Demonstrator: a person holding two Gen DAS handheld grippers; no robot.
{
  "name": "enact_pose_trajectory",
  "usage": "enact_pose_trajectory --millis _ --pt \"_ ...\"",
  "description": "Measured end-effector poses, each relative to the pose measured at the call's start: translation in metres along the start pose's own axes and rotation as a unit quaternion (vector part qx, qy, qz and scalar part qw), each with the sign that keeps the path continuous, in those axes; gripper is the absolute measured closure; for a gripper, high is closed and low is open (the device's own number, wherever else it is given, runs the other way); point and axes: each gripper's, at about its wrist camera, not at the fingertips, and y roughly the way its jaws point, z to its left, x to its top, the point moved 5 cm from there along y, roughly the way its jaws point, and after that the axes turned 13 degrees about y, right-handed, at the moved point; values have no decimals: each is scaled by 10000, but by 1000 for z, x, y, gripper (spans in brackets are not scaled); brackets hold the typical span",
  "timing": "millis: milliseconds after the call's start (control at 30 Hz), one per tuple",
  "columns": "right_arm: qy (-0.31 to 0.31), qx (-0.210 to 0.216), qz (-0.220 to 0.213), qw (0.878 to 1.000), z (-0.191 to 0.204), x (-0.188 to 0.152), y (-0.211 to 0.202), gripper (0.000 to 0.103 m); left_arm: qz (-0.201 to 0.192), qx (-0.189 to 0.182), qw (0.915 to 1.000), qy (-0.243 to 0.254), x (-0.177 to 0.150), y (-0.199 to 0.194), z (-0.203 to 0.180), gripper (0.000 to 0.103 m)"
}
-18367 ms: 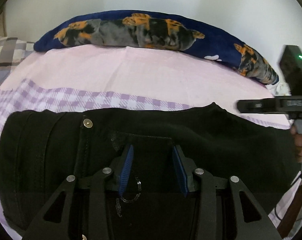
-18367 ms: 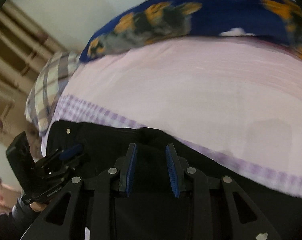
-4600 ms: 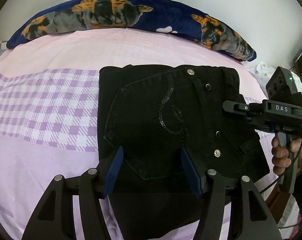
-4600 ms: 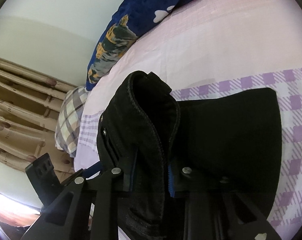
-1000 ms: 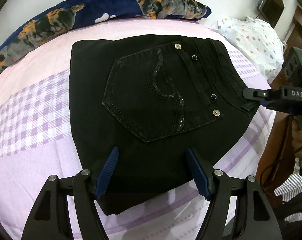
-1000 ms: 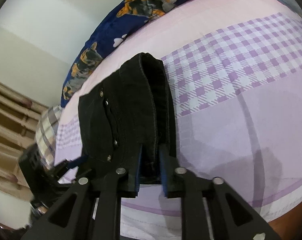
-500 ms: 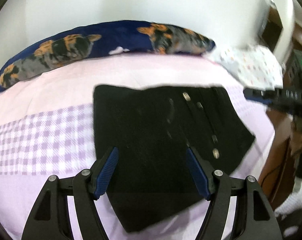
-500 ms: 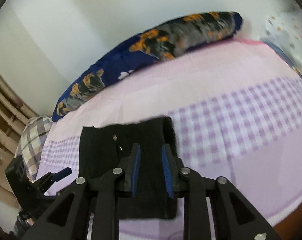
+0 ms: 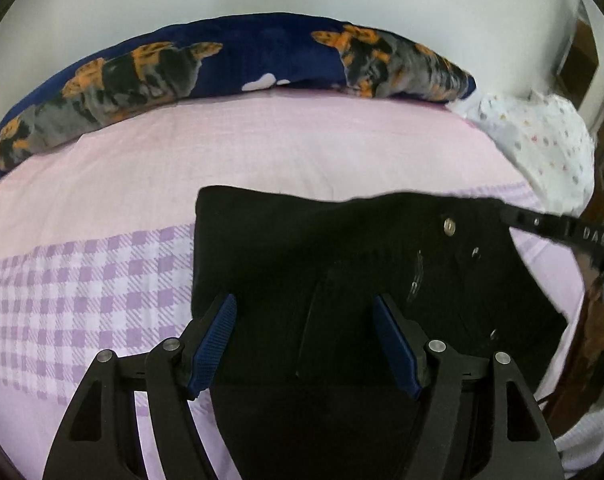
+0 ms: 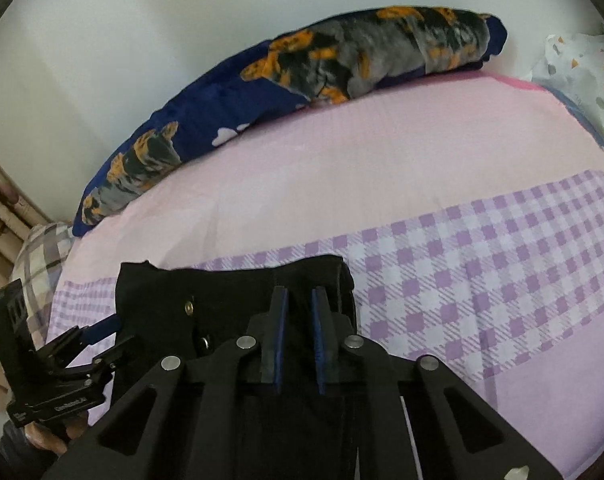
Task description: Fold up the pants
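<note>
Behind folded black pants (image 9: 342,264), navy dog-print blanket (image 9: 230,64) along wall.

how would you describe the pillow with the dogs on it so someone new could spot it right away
Start from the pink and lilac-checked bedsheet that fills most of the view and follow it to the far edge, where it meets the pale wall. The long navy pillow lies along that edge. Its orange-and-grey dog prints set it apart from the white spotted cloth beside its right end.

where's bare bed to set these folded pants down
Bare pink sheet lies between the black pants and the blue pillow; bare checked band right of the pants. It's crowded by the spotted bag.
</note>
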Motion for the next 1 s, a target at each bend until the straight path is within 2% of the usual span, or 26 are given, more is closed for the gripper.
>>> enact_pose_trajectory --millis 100,267,333,500,567,667,700,733,867,1000 --pt "10 -5 86 10000 -2 -4 4 94 40 91 9998 155 -3 2 -5 32" --pt "96 -34 279 9996 -8 -24 1 94 32 -36 10000 30 -16 -12 -7 32" --pt "142 -23 379 9992 -12 -34 -3 94 55 -5 10000 73 -27 -19 -8 32" --pt "269 30 447 9986 -19 -55 -21 91 177 -242 9995 88 -59 -31 -18 32" --pt "356 84 424 9984 -23 -64 -30 88 172 -196 9994 219 -68 -37 -24 32" --pt "448 37 333 9984 -27 -72 -41 78 150 -202 9995 176 -75 -43 -27 32" --pt "465 -63 361 9982 -29 -75 -41 66 156 -238 9995 125 -77 -44 -27 32" --pt "524 -101 365 9979 -32 -79 -43 62 168 -258 9995 83 -78 -45 -26 32" --pt "816 75 331 9961 -40 -85 -49 58 236 -300 9993 3 -84 -50 -25 31" --pt "744 32 319 9967 -37 -85 -51 58 307 -449 9983 -204 -90 -49 -21 31"
